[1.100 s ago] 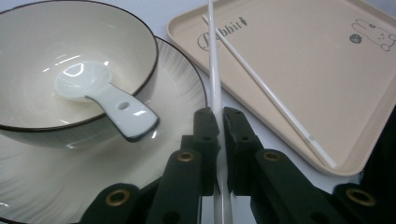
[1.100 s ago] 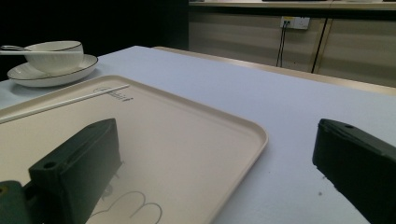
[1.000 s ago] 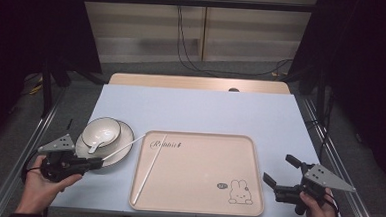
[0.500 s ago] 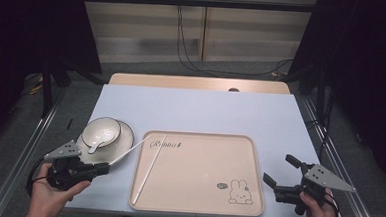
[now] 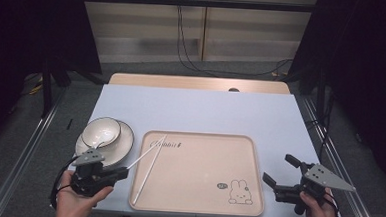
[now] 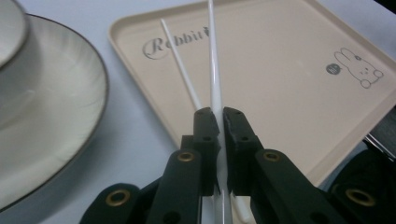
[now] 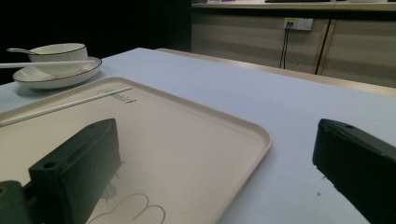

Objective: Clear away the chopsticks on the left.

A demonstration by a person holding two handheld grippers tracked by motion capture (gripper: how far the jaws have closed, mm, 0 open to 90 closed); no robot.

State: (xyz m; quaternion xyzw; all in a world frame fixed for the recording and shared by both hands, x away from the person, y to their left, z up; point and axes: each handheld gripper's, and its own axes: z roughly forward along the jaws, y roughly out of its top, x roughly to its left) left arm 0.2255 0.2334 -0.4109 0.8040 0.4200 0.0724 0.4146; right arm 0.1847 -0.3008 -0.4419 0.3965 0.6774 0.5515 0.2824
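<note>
My left gripper (image 5: 125, 171) (image 6: 219, 116) is shut on a white chopstick (image 5: 141, 158) (image 6: 212, 56) near its thick end. The stick points out over the left part of the beige rabbit tray (image 5: 203, 169) (image 6: 289, 93). A second white chopstick (image 5: 150, 169) (image 6: 180, 60) lies in the tray along its left side. In the right gripper view the lying chopstick (image 7: 70, 105) rests on the tray (image 7: 187, 140), and the held chopstick (image 7: 46, 64) crosses in front of the bowl. My right gripper (image 5: 279, 169) stands open at the tray's right edge, with nothing between its jaws.
A white bowl (image 5: 101, 130) (image 7: 60, 51) sits on a dark-rimmed plate (image 5: 121, 145) (image 6: 46, 107) left of the tray, close to my left gripper. A spoon handle (image 7: 14, 50) sticks out of the bowl. Pale blue table (image 5: 206, 109) stretches behind the tray.
My left gripper has moved right from beside the plate to the tray's left edge, carrying the chopstick. The right gripper has stayed where it was.
</note>
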